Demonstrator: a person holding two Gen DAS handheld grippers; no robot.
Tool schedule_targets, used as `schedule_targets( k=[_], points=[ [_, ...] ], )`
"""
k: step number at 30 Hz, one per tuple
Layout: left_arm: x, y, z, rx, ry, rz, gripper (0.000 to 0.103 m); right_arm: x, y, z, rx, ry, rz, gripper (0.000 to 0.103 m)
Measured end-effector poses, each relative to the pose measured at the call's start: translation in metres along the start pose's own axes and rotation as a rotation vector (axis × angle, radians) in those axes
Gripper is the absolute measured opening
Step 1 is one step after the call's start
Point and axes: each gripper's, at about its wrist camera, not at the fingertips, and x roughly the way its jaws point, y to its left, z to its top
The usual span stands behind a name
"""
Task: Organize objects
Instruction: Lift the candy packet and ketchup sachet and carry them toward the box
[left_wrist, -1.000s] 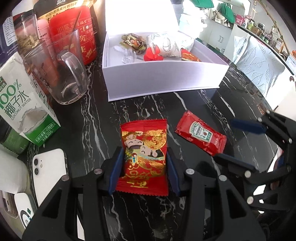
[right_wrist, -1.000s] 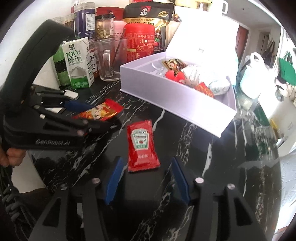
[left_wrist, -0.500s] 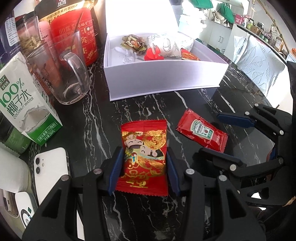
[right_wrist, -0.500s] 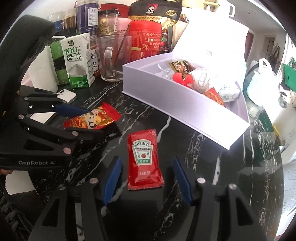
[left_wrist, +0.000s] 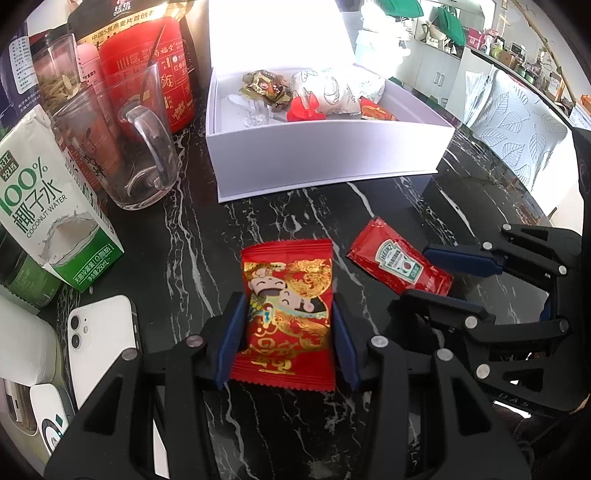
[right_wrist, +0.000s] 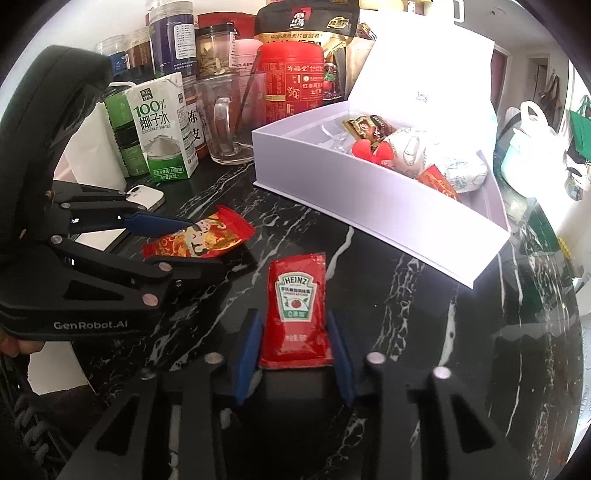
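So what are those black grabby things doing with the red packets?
A person is tidying snacks off a black marble table, holding a grabbing tool in each hand. The left tool is clamped on a red candy packet. The right tool is closing its jaws around a ketchup packet. Both packets lie on the table, not yet in the open white box behind them.

Two hand-held grippers (left_wrist: 288, 343) (right_wrist: 291, 347), one ketchup sachet (right_wrist: 297, 306), one red snack packet (left_wrist: 288, 314), one white box (left_wrist: 325, 155).

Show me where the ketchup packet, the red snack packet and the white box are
ketchup packet (right_wrist: 295, 295): right wrist view, on its green label.
red snack packet (left_wrist: 286, 295): left wrist view, on the printed cartoon figure.
white box (left_wrist: 325, 155): left wrist view, on its front wall.
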Motion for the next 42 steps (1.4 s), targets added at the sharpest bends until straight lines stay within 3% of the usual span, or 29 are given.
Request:
schedule_targets(
  k=[11,28,42],
  points=[
    [0.001,-0.001,0.003,-0.001,0.008,-0.01,0.041,-0.004,-0.002,-0.001,0.04,-0.009,0.012,0.024],
    [-0.005,-0.008,-0.001,-0.01,0.019,-0.031,0.037,-0.021,-0.006,-0.001,0.066,-0.023,-0.008,0.024],
    [-0.027,-0.028,0.001,0.037,-0.025,-0.033,0.037,-0.051,-0.003,-0.007,0.069,-0.062,-0.036,0.024]
  ],
)
